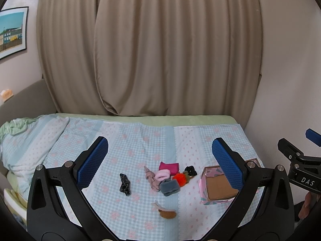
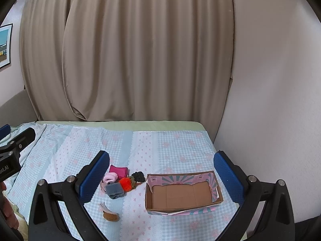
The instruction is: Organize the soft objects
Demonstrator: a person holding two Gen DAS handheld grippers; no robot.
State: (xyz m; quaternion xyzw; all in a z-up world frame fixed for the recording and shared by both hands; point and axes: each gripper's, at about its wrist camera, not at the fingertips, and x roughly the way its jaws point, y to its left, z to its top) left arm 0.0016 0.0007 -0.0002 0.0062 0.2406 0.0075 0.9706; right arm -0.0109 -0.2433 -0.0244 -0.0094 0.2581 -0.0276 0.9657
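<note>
Small soft items lie in a cluster on the bed: a magenta pouch [image 1: 168, 166] [image 2: 118, 170], a pink scrunchie [image 1: 163, 174] [image 2: 110, 177], a grey folded cloth [image 1: 169, 186] [image 2: 114, 189], an orange pompom [image 1: 180, 178] [image 2: 126, 183], a black scrunchie [image 1: 190, 170] [image 2: 138, 176] and a beige fabric piece [image 1: 150, 177]. A black shiny scrunchie [image 1: 125, 184] lies apart to the left. A brown fuzzy clip [image 1: 166, 212] [image 2: 110, 215] sits nearer. An empty cardboard box [image 1: 217, 186] [image 2: 181, 193] stands to the right. My left gripper [image 1: 160, 162] and right gripper [image 2: 161, 175] hover open above the bed, holding nothing.
The bed has a blue checked cover [image 1: 140, 140] [image 2: 160, 144] with a rumpled quilt [image 1: 24, 140] at the left. Beige curtains [image 1: 150, 50] hang behind, and a wall [image 2: 270, 100] runs along the right. A hand [image 2: 8, 210] shows at the left edge.
</note>
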